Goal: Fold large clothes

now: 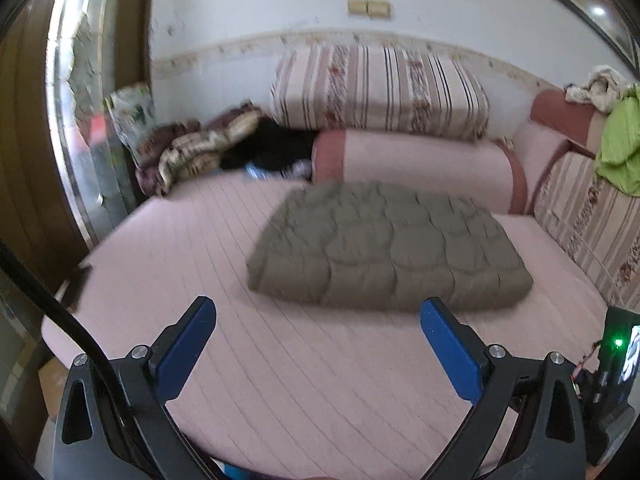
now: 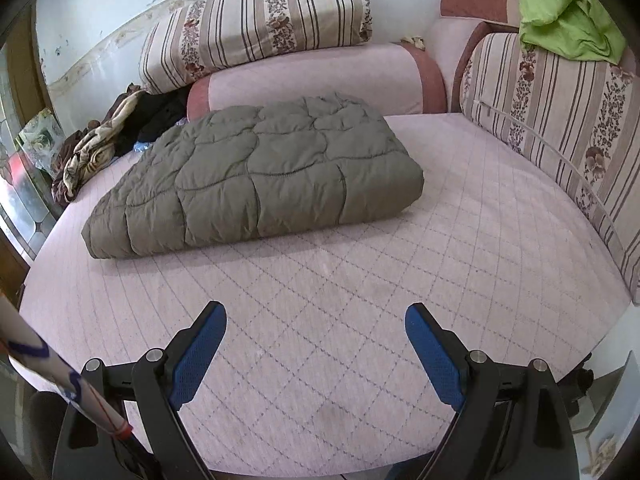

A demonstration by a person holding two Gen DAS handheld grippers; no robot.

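Note:
An olive-grey quilted padded garment (image 1: 388, 246) lies folded into a thick rectangle on the pink quilted mattress (image 1: 280, 360). It also shows in the right wrist view (image 2: 256, 176), lying across the middle of the mattress (image 2: 340, 320). My left gripper (image 1: 318, 308) is open and empty, held just short of the garment's near edge. My right gripper (image 2: 316, 314) is open and empty, over bare mattress well in front of the garment.
Striped floral cushions (image 2: 256, 24) and a pink bolster (image 2: 320, 80) line the back wall. A striped cushion (image 2: 560, 120) stands along the right with a green cloth (image 2: 568, 16) on top. Crumpled brown and black clothes (image 2: 120, 132) lie at the back left corner.

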